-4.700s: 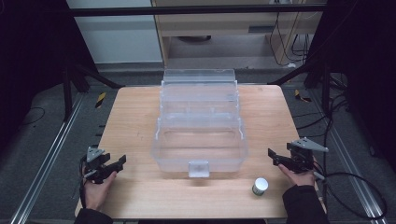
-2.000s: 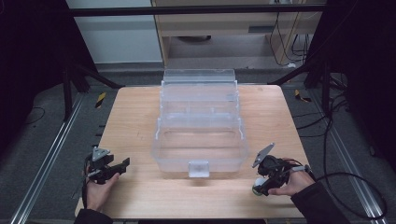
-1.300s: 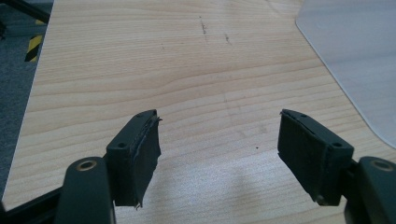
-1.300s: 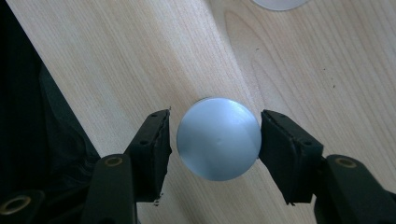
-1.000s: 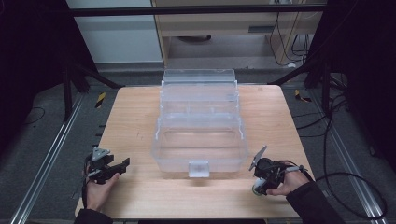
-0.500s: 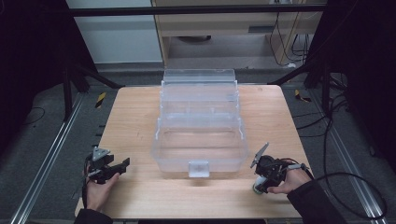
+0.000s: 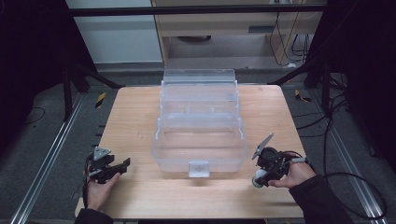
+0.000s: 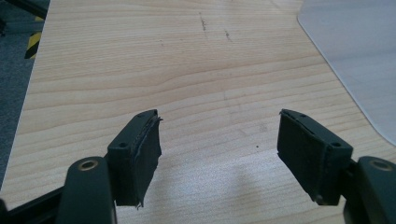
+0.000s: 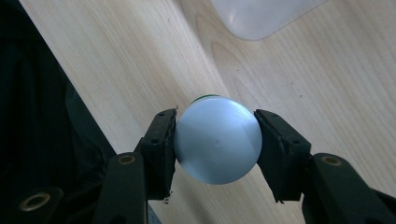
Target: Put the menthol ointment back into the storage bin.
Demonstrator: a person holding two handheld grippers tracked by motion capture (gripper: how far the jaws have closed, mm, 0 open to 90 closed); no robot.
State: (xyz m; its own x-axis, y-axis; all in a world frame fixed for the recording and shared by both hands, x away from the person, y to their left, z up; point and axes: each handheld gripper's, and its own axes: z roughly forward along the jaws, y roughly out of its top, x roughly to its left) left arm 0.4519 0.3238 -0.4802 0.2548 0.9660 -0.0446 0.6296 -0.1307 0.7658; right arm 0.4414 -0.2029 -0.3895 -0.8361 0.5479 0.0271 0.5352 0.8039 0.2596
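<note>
Right gripper view | my right claw (image 9: 214, 140) clamped on the white-capped jar (image 9: 217, 140) — probably just off the worktop (image 9: 327, 70) | left claw (image 8: 219, 154) wide, empty | left: drop jar into clear box (image 7: 200, 135)

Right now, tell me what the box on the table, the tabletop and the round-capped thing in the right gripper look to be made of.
Box: clear plastic, glossy; the wood shows through its walls.
Tabletop: pale wood or wood laminate, matte, with visible grain lines.
Round-capped thing: smooth white cap, probably plastic, with a soft sheen and a green edge beneath; the right gripper clamps it from both sides. What lies beneath the cap is hidden.
</note>
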